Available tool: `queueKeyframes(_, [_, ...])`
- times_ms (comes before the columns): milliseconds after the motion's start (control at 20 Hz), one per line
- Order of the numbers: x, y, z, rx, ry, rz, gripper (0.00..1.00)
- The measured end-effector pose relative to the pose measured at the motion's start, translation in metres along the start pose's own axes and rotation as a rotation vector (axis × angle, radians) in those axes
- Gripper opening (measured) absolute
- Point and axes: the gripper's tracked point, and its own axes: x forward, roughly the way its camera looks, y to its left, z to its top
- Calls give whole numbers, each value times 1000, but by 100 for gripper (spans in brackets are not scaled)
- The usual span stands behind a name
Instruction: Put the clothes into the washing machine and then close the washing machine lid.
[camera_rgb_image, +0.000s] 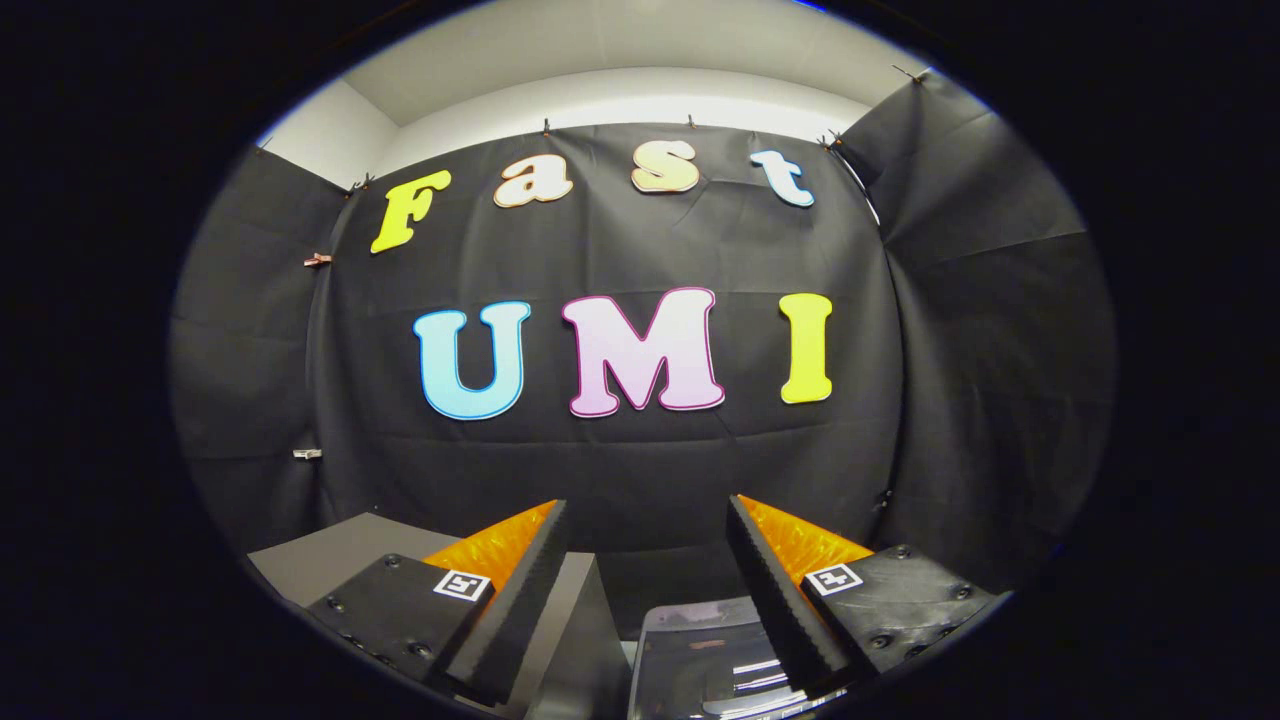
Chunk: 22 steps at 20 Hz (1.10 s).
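My gripper (648, 515) is held up high, open, with nothing between its fingers (520, 590). It faces the black cloth wall of the booth. Low down between and under the fingers I see the top of the washing machine (700, 660), a glossy dark lid panel with a pale frame. I cannot tell whether that lid is raised or down. No clothes are visible.
A grey flat surface (340, 560) lies under the left finger, beside the machine. The black cloth wall (640, 470) stands straight ahead and wraps round both sides. Above it runs a white wall strip.
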Motion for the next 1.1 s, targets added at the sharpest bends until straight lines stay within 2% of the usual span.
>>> queueKeyframes(1100, [2,10,-6,-27,10,19,98])
